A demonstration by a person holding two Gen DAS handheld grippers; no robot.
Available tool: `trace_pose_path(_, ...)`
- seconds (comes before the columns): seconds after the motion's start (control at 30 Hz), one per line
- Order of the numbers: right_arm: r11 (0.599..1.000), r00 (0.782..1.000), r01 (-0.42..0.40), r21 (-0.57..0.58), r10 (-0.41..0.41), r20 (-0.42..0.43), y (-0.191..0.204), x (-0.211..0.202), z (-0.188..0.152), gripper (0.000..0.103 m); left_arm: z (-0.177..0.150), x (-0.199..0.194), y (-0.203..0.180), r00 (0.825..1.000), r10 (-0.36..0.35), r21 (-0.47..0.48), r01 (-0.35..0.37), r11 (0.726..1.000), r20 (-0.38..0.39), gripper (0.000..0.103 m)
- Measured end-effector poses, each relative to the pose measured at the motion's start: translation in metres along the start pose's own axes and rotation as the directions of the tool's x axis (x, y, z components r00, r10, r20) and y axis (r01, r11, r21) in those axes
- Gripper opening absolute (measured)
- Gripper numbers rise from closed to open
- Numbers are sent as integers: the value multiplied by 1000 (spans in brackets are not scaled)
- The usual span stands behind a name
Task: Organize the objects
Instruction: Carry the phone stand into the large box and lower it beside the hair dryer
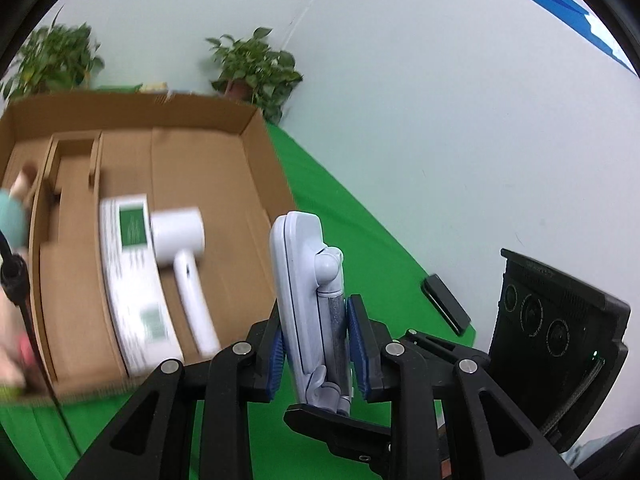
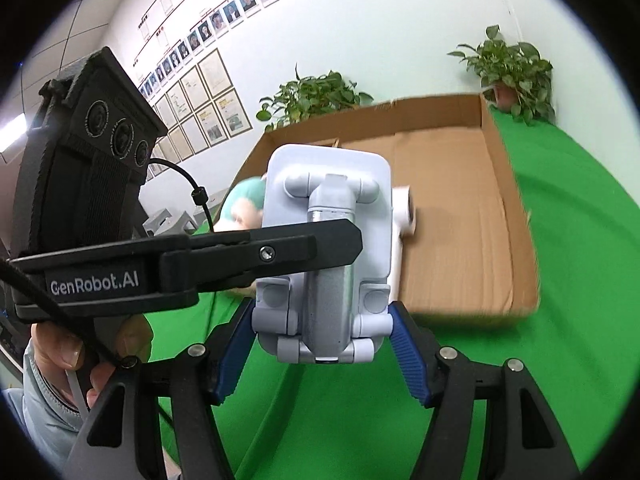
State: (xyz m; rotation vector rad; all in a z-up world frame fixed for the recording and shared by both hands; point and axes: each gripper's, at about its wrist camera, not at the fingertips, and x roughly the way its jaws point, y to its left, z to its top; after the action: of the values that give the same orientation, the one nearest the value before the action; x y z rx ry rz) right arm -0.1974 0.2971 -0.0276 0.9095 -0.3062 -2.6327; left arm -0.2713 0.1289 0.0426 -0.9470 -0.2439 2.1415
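Observation:
My left gripper is shut on a pale grey folded phone stand, held upright above the green table. In the right wrist view the same stand sits between my right gripper's blue pads, which flank its lower end; the left gripper's black finger crosses its middle. My right gripper is shut on the stand's base. Behind stands an open cardboard box holding a white hair dryer, a white and green carton and a teal-capped plush doll.
A black phone lies on the green cloth right of the box. Two potted plants stand by the wall behind the box. The other gripper's black body is close at right.

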Motion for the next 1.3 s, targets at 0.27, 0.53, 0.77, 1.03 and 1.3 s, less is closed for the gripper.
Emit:
trace_pose_path(0.27,1000,999,-4,9,5,-47,-35,34,32,64,36,35,24,999,12,-31,-13,999,-38,25)
trace_pose_path(0.53,997,984,-1,72,14,-178,-76,79,29,65,28,99,74,991,-10,-143,-10,990,-136,25)
trace_pose_path(0.77,990,963,38,134,0,-269,-96,107,17,65,18,137,104,980,-21,-205,-20,979,-198,28)
trace_pose_path(1.03,989,937,132,71,-100,-335,-90,117,10,64,18,135,109,972,96,-143,-129,981,-215,42)
trace_pose_path(1.3,982,903,187,26,-162,-398,-86,125,5,65,13,116,119,977,98,-166,-130,978,-188,42)
